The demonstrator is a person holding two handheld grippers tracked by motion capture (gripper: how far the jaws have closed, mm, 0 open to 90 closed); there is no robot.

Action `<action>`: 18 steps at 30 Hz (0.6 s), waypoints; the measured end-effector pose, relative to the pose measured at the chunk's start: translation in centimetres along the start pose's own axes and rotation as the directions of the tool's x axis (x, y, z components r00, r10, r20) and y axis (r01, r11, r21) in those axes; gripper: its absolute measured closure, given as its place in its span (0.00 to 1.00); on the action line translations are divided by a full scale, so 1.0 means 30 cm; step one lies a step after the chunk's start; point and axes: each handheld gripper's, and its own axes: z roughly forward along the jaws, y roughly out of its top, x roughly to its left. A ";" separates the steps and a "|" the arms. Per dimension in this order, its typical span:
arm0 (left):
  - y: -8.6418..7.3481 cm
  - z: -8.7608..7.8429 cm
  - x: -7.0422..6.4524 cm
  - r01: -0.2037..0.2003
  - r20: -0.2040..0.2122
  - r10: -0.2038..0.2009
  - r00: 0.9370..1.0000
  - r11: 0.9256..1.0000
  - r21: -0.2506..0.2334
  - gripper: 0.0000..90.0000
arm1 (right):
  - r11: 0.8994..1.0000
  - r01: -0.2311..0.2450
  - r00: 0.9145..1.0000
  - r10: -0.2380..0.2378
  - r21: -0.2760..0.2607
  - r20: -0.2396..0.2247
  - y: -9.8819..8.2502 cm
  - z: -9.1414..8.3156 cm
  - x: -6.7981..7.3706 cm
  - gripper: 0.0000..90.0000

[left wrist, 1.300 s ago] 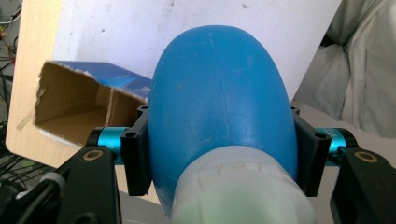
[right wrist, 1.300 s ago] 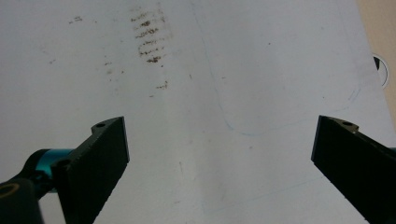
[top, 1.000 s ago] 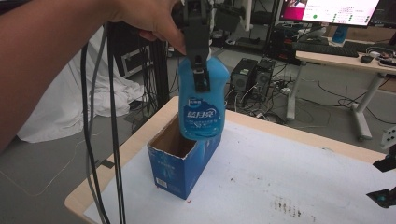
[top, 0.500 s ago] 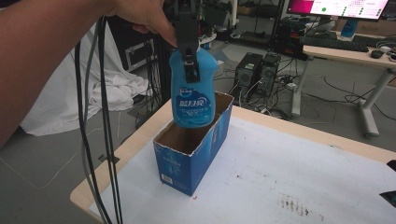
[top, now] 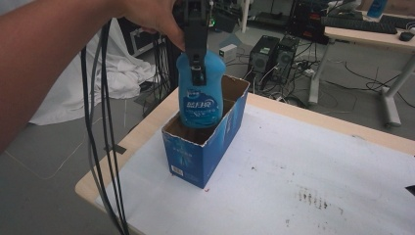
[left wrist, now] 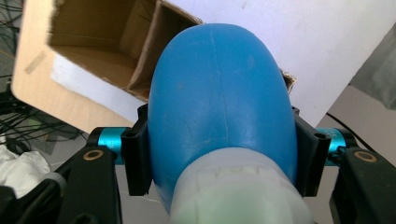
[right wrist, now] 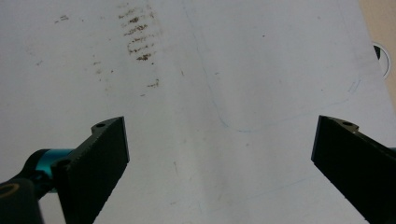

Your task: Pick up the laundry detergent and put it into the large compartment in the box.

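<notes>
My left gripper (top: 196, 68) is shut on a blue detergent bottle (top: 200, 90) with a white label and holds it upright from above. The bottle's lower part sits inside an open blue carton (top: 195, 152) with a brown cardboard interior, at the table's left edge. In the left gripper view the bottle (left wrist: 224, 107) bulges between the two black jaws of the left gripper (left wrist: 219, 154), its white cap at the bottom, and the carton's opening (left wrist: 107, 46) lies beyond. My right gripper (right wrist: 219, 154) hangs open over the white table cover (right wrist: 196, 70), nothing between its jaws.
The white sheet (top: 303, 181) carries dark smudges (top: 318, 200) at the right and a faint drawn outline (right wrist: 280, 102). Black cables (top: 103, 137) trail down at the left. Beyond the table stand computer towers (top: 274, 54) and a desk (top: 372, 34). A white cloth (top: 88, 83) lies on the floor.
The left gripper has lowered the bottle from above the carton until its base is inside the opening. The right gripper has slipped out of the high view's right edge.
</notes>
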 end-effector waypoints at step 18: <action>-0.006 0.324 0.023 -0.009 0.029 0.008 1.000 1.000 0.021 0.41 | 1.000 -0.012 1.000 0.012 0.022 -0.010 -0.001 0.038 -0.011 0.04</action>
